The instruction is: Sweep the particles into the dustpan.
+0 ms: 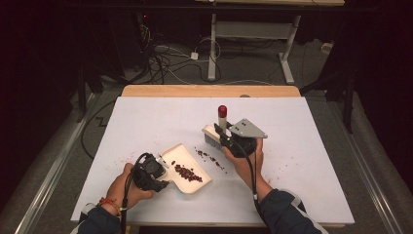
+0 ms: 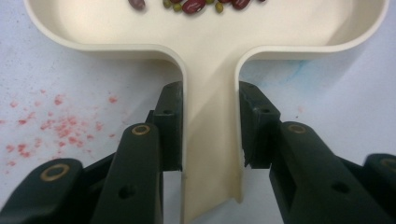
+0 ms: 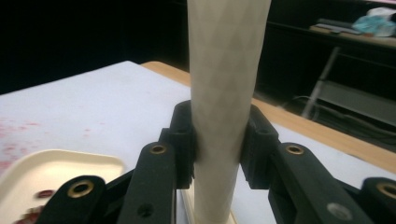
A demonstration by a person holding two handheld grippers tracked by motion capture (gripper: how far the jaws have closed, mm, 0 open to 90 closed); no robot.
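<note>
From above, the left gripper (image 1: pixel 152 174) steadies a cream dustpan (image 1: pixel 187 168) holding beans (image 1: pixel 187 173) on the white counter (image 1: pixel 302 161); stray beans (image 1: pixel 210 158) await the brush (image 1: pixel 214 134).

Left gripper view: fingers (image 2: pixel 170 126) clamp the dustpan's handle.

Right gripper view: fingers (image 3: pixel 184 140) pinch the brush handle upright. Next, probably, a sweep panward.

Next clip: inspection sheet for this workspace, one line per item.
Surface: white table, reddish stains.
Job's things: cream dustpan holding beans; loose beans beside it; brush, red-tipped handle upright.
Clutter: nothing seen.
Grippers: left gripper shut on dustpan handle; right gripper shut on brush handle.
Cables: one trails from each gripper; floor cables behind table.
Surroundings: dark room, desk frame behind.
</note>
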